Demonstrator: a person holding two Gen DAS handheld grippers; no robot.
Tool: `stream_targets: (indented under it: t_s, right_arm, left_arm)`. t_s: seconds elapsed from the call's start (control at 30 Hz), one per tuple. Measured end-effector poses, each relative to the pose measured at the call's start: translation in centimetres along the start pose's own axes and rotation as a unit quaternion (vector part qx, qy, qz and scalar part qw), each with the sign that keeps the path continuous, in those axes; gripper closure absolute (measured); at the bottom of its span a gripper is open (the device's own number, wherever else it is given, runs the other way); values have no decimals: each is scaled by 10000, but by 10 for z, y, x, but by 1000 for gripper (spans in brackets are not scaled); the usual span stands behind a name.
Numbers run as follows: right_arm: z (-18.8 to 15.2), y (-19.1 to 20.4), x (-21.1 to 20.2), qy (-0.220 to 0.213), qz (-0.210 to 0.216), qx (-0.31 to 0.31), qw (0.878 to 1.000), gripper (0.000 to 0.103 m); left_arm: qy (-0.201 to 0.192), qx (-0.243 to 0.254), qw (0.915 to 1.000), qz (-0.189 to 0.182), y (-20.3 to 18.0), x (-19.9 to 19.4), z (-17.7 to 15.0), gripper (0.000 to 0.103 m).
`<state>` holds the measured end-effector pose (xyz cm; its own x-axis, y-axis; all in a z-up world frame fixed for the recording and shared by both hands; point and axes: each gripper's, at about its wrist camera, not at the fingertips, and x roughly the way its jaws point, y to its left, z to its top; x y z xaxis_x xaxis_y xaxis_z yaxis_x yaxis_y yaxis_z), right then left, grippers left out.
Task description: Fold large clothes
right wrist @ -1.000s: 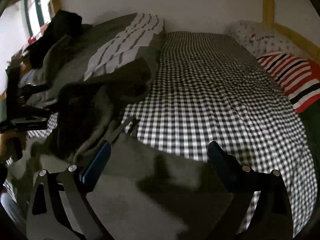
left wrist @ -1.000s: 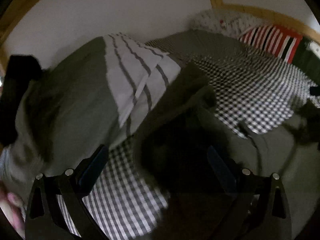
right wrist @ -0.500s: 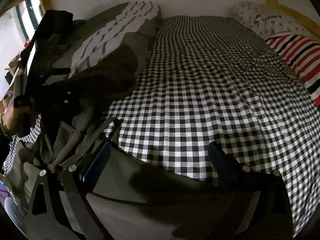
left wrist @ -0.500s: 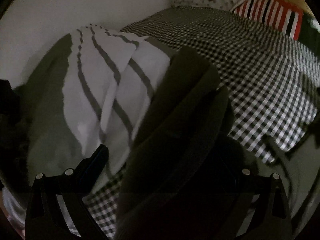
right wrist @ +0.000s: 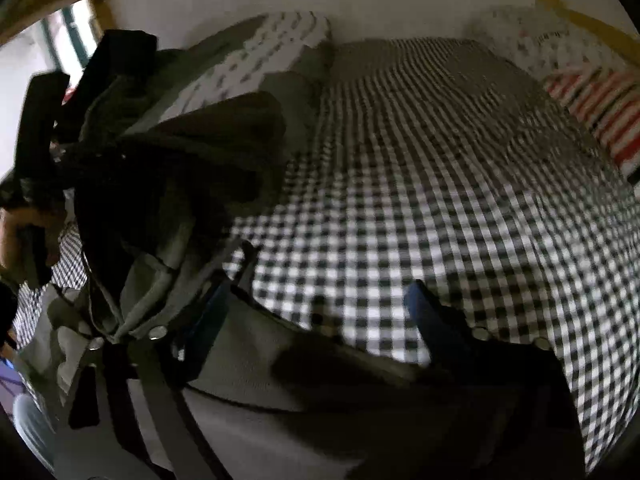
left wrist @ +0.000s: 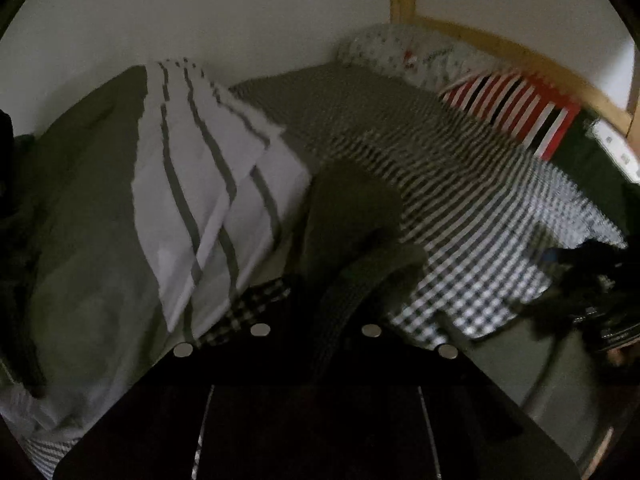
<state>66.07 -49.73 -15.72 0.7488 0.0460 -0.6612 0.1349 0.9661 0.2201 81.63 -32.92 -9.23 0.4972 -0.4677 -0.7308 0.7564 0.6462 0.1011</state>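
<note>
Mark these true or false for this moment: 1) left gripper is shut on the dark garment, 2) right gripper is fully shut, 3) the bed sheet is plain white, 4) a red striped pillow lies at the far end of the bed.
1) True. The left gripper has just closed, with a fold of the dark garment pinched between its fingers.
2) False. The right gripper is open; its jaws have just been closing a little, over the grey cloth, which the pads do not yet press.
3) False. The bed sheet is black-and-white checked.
4) True. The red striped pillow lies by the wooden bed frame.
</note>
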Motion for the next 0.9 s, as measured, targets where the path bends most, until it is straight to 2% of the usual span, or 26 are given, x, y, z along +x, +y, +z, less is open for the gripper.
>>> stream_targets:
  t_s: [0.1, 0.23, 0.33, 0.4, 0.5, 0.57, 0.63, 0.7, 0.8, 0.9]
  right_arm:
    - [5, 25, -4, -427, -181, -700, 9965, 17]
    - [5, 71, -10, -986, -253, -1669, 9807, 15]
    - [6, 98, -6, -1269, -406, -2150, 9675, 13]
    - [15, 109, 1, -1414, -510, -2213, 9636, 13]
    - [35, 117, 19, -1421, -463, -2079, 9667, 13]
    - [46, 120, 31, -1297, -428, -2018, 9699, 32]
    - [53, 123, 31, -1161, -331, -1904, 9743, 84]
    - [56, 124, 17, -1354, -258, -1770, 9745, 93]
    - [61, 127, -15, -1721, -234, -1695, 9701, 94]
    - [66, 131, -45, -1902, -154, -1729, 9663, 94]
  left_arm:
    - [-111, 110, 9999, 1, -6, -19, 5, 92]
    - [-222, 113, 9997, -12, -10, -41, 9, 92]
    - [-312, 149, 9994, -56, -13, -57, 9, 92]
    - [-374, 170, 9991, -111, -16, -68, 7, 92]
    - [-513, 221, 9982, -203, -21, -92, 3, 92]
    - [-626, 191, 9974, -298, -21, -113, -1, 92]
    - [-695, 190, 9968, -344, -21, -129, -5, 92]
    - [-708, 271, 9967, -278, -22, -141, -11, 92]
    - [-791, 292, 9964, -123, -21, -158, -22, 92]
    - [-889, 221, 9958, 27, -18, -169, -30, 92]
